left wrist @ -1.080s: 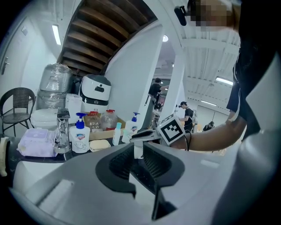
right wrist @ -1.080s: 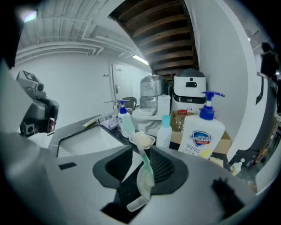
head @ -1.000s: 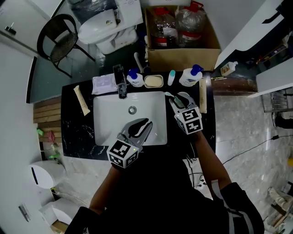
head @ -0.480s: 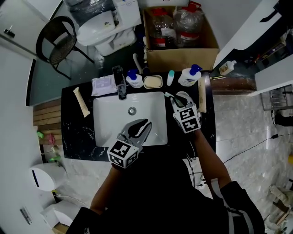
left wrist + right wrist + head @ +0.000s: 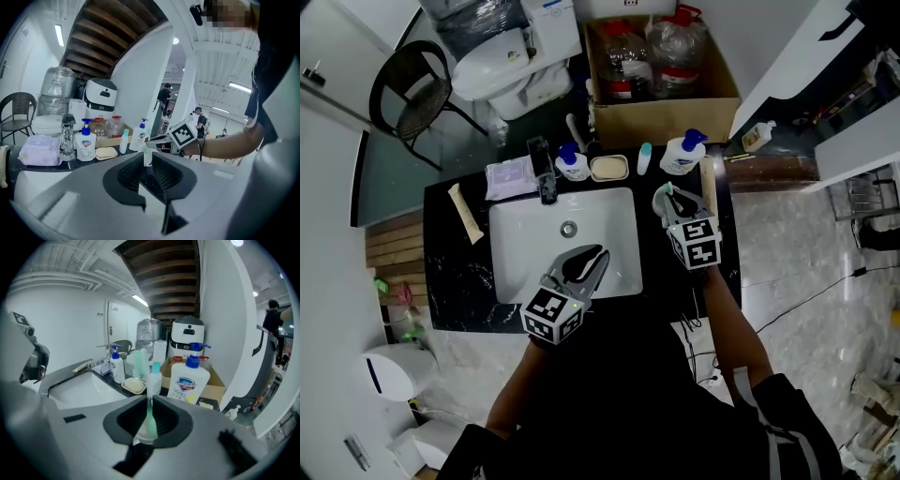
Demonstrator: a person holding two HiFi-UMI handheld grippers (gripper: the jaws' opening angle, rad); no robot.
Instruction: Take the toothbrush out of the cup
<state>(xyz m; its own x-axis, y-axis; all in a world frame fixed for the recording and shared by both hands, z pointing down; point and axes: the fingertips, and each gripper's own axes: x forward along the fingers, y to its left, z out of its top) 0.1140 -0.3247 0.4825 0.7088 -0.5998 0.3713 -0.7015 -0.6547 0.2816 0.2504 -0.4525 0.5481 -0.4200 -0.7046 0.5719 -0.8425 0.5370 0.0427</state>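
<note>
My right gripper [image 5: 673, 202] hovers over the black counter right of the sink, shut on a pale green and white toothbrush [image 5: 150, 416]. The brush stands upright across the jaws, and its end pokes out at the gripper's left [image 5: 662, 191]. From the left gripper view the toothbrush [image 5: 147, 153] hangs below the right gripper [image 5: 159, 138]. I cannot make out the cup; the right gripper covers that spot. My left gripper [image 5: 586, 262] is held over the sink's front part, jaws together and empty [image 5: 143, 171].
The white sink [image 5: 609, 272] sits in a black counter with a faucet [image 5: 547, 169] behind. Along the back stand two pump bottles [image 5: 573, 161] [image 5: 680, 155], a soap dish [image 5: 608, 168] and a small tube [image 5: 644, 157]. A tissue pack [image 5: 508, 176] lies left. A cardboard box [image 5: 661, 103] stands behind.
My right gripper has shifted a little to the right with the toothbrush in it. The left gripper has stayed where it was.
</note>
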